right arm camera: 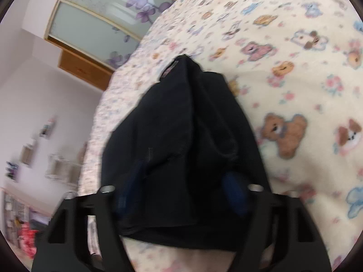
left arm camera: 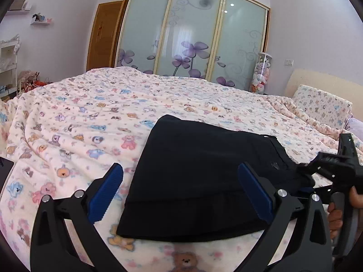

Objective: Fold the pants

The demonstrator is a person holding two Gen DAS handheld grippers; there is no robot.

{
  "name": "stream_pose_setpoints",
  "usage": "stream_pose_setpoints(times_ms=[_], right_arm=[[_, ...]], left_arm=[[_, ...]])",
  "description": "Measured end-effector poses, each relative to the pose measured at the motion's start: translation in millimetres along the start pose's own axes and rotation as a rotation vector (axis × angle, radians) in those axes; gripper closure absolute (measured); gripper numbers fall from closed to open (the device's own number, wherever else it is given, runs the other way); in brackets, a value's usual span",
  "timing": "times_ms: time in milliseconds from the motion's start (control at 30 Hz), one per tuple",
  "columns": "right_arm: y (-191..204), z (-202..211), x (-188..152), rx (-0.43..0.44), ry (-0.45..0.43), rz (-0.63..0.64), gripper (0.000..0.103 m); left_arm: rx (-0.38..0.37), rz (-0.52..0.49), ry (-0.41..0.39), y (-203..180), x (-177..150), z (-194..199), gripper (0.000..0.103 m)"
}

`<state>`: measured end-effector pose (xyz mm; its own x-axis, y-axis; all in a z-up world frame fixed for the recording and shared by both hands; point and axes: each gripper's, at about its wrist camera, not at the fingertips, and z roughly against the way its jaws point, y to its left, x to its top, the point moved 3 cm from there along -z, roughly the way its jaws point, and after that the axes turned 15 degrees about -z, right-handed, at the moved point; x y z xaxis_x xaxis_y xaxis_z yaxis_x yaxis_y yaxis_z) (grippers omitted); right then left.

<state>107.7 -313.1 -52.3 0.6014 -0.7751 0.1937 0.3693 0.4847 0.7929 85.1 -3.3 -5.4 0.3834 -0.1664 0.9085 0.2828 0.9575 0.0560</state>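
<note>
Black pants (left arm camera: 199,176), folded into a compact wedge, lie on the teddy-bear blanket (left arm camera: 95,113) that covers the bed, toward its near side. Near hem edge shows stacked layers; waistband end with a small button sits on the side toward the pillow (left arm camera: 322,106). Left gripper (left arm camera: 180,192) hovers over the near end of the pants, blue pads (left arm camera: 106,195) spread wide, one pad out over bare blanket, the other above the cloth; nothing clasped. Right gripper (right arm camera: 181,195) sits at the pillow-side end of the pants (its view is blurred and tilted): dark cloth fills the gap between its fingers and drapes over both blue pads (right arm camera: 233,192), bunched and lifted off the blanket there. Fingers stand moderately apart; cannot tell whether they actually pinch the cloth. In the left view the right gripper's black body is seen at that same end of the pants, bare fingers wrapped round its handle. Beyond the pants, across the blanket, stands a sliding-door wardrobe (left arm camera: 192,34) with purple flower print; a clear tube of plush toys (left arm camera: 262,74) beside it.
</note>
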Motion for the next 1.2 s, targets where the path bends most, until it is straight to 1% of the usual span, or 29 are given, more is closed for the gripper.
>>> stream_pose_setpoints(times_ms=[33, 100, 167, 200, 300, 433, 467, 500, 567, 600, 633, 700, 767, 833, 867, 900, 933, 1000, 1033, 1067, 1133, 1167, 1200], right_arm=[[-0.4, 1.1, -0.4, 0.010, -0.017, 0.001, 0.052], [1.3, 4.7, -0.7, 0.025, -0.031, 0.013, 0.063], [7.8, 12.2, -2.4, 0.066, -0.051, 0.040, 0.066], [11.0, 15.2, -3.3, 0.076, -0.058, 0.053, 0.067], [24.6, 26.5, -4.2, 0.160, -0.067, 0.090, 0.069], [38.3, 47.4, -7.3, 0.262, -0.040, 0.118, 0.071], [40.8, 52.2, -8.5, 0.273, -0.033, 0.130, 0.071], [41.9, 55.4, -9.5, 0.272, -0.025, 0.143, 0.071], [36.6, 54.2, -10.9, 0.188, -0.009, 0.168, 0.071], [24.6, 46.2, -8.2, 0.111, 0.009, 0.152, 0.071], [12.7, 38.1, -6.5, 0.063, 0.027, 0.125, 0.071], [-12.7, 21.1, -1.1, 0.011, 0.070, 0.053, 0.071], [-20.2, 17.9, 1.2, 0.036, 0.091, 0.021, 0.069], [-14.2, 20.0, 1.2, 0.025, 0.093, 0.061, 0.063], [-11.7, 20.7, 0.2, 0.018, 0.094, 0.073, 0.057], [-9.4, 21.7, -1.4, 0.007, 0.095, 0.083, 0.053], [-6.9, 23.8, -0.9, -0.005, 0.094, 0.089, 0.052], [-5.7, 34.2, 1.4, -0.017, 0.075, 0.072, 0.043], [-4.9, 42.0, 3.5, -0.025, 0.043, 0.066, 0.038], [-4.0, 51.3, 5.0, -0.026, -0.007, 0.067, 0.034], [1.8, 75.2, 11.3, -0.009, -0.167, 0.102, 0.034], [6.4, 82.4, 11.5, 0.029, -0.212, 0.127, 0.034], [14.3, 86.5, 9.2, 0.114, -0.216, 0.158, 0.034]], left_arm=[[-0.001, 0.006, 0.002, 0.9, -3.5, 4.2, 0.002], [-0.003, 0.022, 0.009, 3.6, -7.7, 5.3, 0.002], [-0.007, 0.044, 0.021, 6.6, -10.8, 4.9, 0.002], [-0.008, 0.057, 0.028, 9.2, -11.8, 3.4, 0.002], [-0.009, 0.092, 0.040, 15.8, -15.2, 0.4, 0.002], [-0.010, 0.121, 0.042, 21.6, -16.5, -0.4, 0.002], [-0.011, 0.122, 0.039, 22.2, -16.2, 0.2, 0.002], [-0.012, 0.121, 0.036, 22.2, -16.0, 0.7, 0.002], [-0.007, 0.112, 0.026, 20.5, -15.4, 2.6, 0.002], [-0.006, 0.109, 0.024, 19.9, -14.9, 2.9, 0.002], [-0.007, 0.104, 0.024, 19.0, -14.5, 2.9, 0.002], [-0.010, 0.092, 0.021, 15.7, -13.2, 3.0, 0.002], [-0.010, 0.086, 0.015, 13.9, -11.9, 3.5, 0.002], [-0.014, 0.086, 0.006, 12.8, -10.4, 3.7, 0.002], [-0.018, 0.089, 0.003, 12.9, -9.3, 3.4, 0.002], [-0.025, 0.095, 0.000, 13.4, -8.5, 2.8, 0.002], [-0.037, 0.109, -0.004, 14.5, -7.5, 1.7, 0.002], [-0.053, 0.140, -0.015, 17.5, -6.0, 1.2, 0.002], [-0.062, 0.158, -0.026, 19.3, -4.9, 1.6, 0.002], [-0.075, 0.182, -0.042, 21.7, -3.2, 2.3, 0.002], [-0.102, 0.223, -0.066, 25.1, 0.4, 2.4, 0.002], [-0.123, 0.246, -0.077, 26.2, 2.1, 1.4, 0.002], [-0.145, 0.262, -0.082, 25.8, 3.7, -1.2, 0.002]])
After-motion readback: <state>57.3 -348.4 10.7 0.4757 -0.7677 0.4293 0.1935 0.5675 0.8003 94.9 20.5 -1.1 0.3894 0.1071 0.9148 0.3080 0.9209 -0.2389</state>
